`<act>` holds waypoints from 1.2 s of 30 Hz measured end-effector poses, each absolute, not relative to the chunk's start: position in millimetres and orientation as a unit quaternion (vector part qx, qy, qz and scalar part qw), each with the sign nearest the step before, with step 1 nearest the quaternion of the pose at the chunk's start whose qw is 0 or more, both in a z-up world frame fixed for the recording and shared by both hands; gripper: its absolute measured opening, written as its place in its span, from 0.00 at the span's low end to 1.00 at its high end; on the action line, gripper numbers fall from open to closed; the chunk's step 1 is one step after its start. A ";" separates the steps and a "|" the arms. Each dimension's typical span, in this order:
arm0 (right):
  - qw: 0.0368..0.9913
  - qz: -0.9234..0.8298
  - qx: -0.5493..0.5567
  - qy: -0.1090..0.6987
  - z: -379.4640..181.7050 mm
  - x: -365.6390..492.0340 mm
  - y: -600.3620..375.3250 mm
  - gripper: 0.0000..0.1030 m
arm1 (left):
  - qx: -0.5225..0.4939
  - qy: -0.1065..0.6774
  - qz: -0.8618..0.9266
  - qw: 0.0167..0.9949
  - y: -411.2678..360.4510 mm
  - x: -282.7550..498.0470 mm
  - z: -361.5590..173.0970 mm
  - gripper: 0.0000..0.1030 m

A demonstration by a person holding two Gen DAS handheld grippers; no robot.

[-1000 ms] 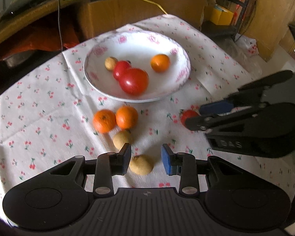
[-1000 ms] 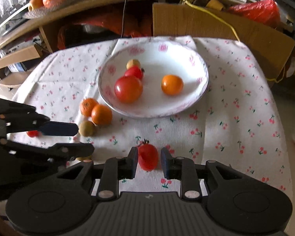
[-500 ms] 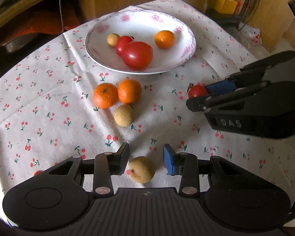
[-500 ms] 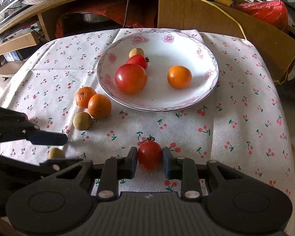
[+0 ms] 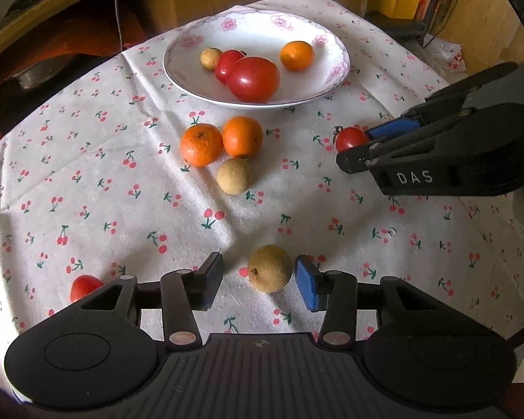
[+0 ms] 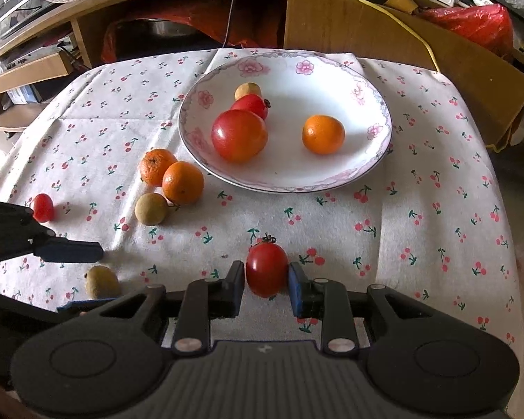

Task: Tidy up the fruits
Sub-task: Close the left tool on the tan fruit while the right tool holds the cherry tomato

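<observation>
1. Two grippers work over a table draped in a white cloth (image 6: 419, 244) printed with small red cherries and creased in long folds
2. Toward the table's far edge sits a flowered white plate (image 6: 373, 160) holding a large tomato (image 6: 239, 135), a smaller tomato (image 6: 250, 104), a longan (image 6: 248, 90) and an orange (image 6: 323, 134)
3. Just before the plate, two oranges (image 5: 220, 141) touch, with a loose longan (image 5: 233, 176) beside them
4. Left gripper (image 5: 258, 282): jaws opening, pads clear of the tan longan (image 5: 269, 268) lying on the cloth between them
5. Right gripper (image 6: 266, 284) is clenched on a cherry tomato (image 6: 266, 269) near the table's front edge
6. Another cherry tomato (image 6: 42, 207) lies near the left edge
7. Beyond the table: wooden shelving (image 6: 52, 63), cardboard (image 6: 384, 35), cables, a red plastic bag (image 6: 471, 22)
</observation>
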State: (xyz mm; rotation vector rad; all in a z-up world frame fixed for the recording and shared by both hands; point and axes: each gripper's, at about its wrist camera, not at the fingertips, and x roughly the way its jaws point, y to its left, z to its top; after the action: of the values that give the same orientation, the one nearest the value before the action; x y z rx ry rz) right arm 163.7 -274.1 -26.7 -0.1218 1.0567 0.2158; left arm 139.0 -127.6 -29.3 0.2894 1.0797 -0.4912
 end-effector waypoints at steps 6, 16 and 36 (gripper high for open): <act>0.858 0.104 -0.060 0.500 -25.8 161.1 -271.4 0.21 | 0.136 0.506 -0.233 0.819 -131.7 137.2 -27.7 0.37; 0.867 0.101 -0.050 0.486 -16.5 158.0 -275.6 0.19 | 0.116 0.509 -0.237 0.819 -129.9 142.5 -22.3 0.33; 0.869 0.124 -0.029 0.479 -10.7 160.7 -284.3 0.10 | 0.100 0.508 -0.244 0.820 -131.0 153.1 -15.7 0.33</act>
State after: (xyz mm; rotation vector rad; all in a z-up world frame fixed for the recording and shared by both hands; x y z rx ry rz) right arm 160.7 -284.3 -10.7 -0.0601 1.0013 0.2587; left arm 153.1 -131.1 -15.7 0.2137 1.0807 -0.5198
